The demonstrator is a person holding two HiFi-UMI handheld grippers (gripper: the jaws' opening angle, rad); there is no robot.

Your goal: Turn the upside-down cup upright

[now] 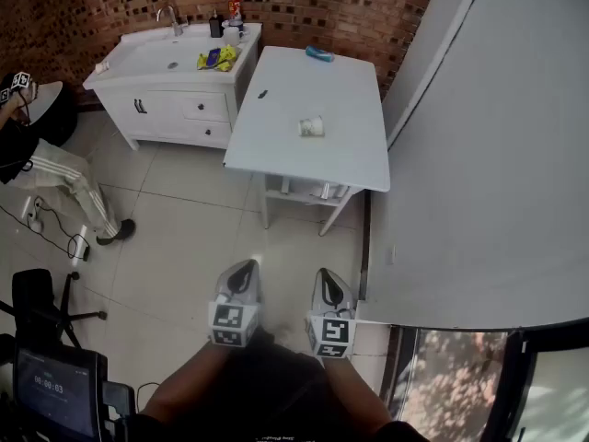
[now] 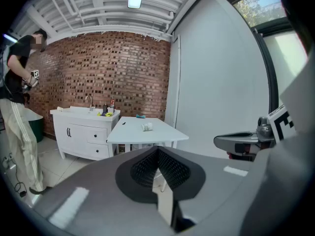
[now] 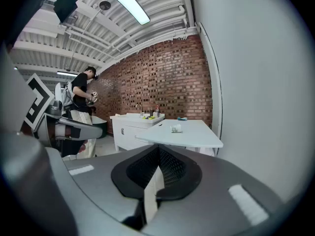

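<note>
White throughout, the rectangular table (image 1: 294,90) is shown before the red brick wall (image 1: 322,7). The small pale cup (image 1: 312,127) is seen near the table's middle, too small for its orientation to be judged. The left gripper (image 1: 244,267) and right gripper (image 1: 328,280) are held low, side by side, well apart from the table. Each pair of jaws is pressed together, with nothing between.

Left tool (image 1: 242,273): grey shell, black ribbed pads (image 2: 146,168), black-and-white marker cube (image 1: 230,321).
Right tool (image 1: 329,285): made alike.
Clothing (image 1: 276,389): dark fabric is worn.
</note>
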